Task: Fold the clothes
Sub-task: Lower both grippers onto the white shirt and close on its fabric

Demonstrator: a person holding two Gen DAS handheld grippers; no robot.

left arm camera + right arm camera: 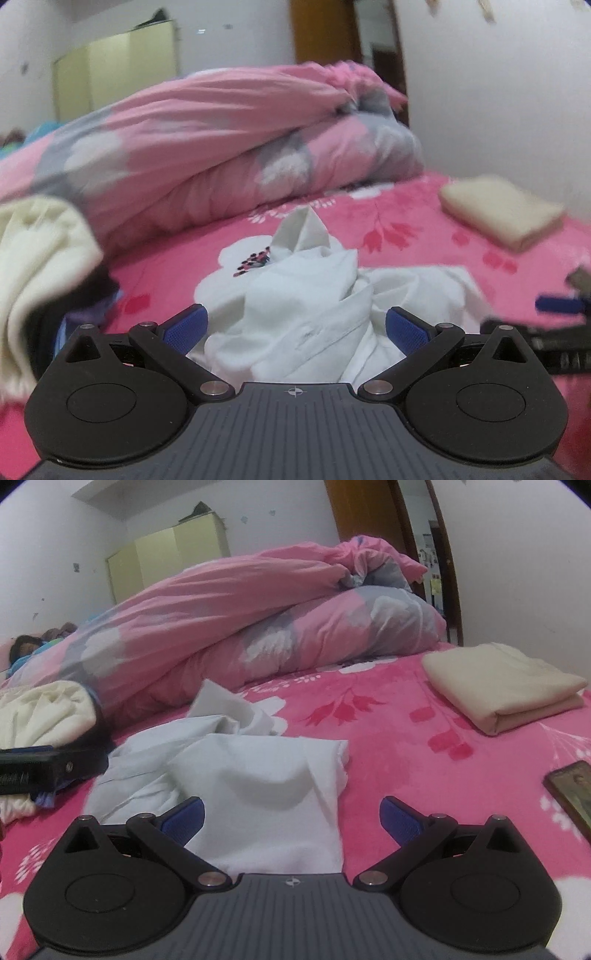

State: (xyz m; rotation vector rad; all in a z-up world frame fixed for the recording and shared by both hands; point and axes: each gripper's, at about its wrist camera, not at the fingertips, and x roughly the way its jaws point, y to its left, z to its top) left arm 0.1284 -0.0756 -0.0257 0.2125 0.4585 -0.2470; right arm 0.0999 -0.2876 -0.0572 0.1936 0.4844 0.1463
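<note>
A crumpled white cotton shirt [314,295] lies on the pink floral blanket [406,760], short of the folded beige cloth [498,686]; both the left gripper [295,328] and the right gripper [291,816] stand spread wide around its bunched fabric, pinching nothing. Likely poised to take hold of an edge.

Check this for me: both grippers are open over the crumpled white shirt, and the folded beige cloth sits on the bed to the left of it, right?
One detail is wrong. The folded beige cloth lies to the right of the white shirt, not the left, as the right wrist view shows. The rest holds: the left gripper and the right gripper are both open over the shirt on the pink bed.
</note>
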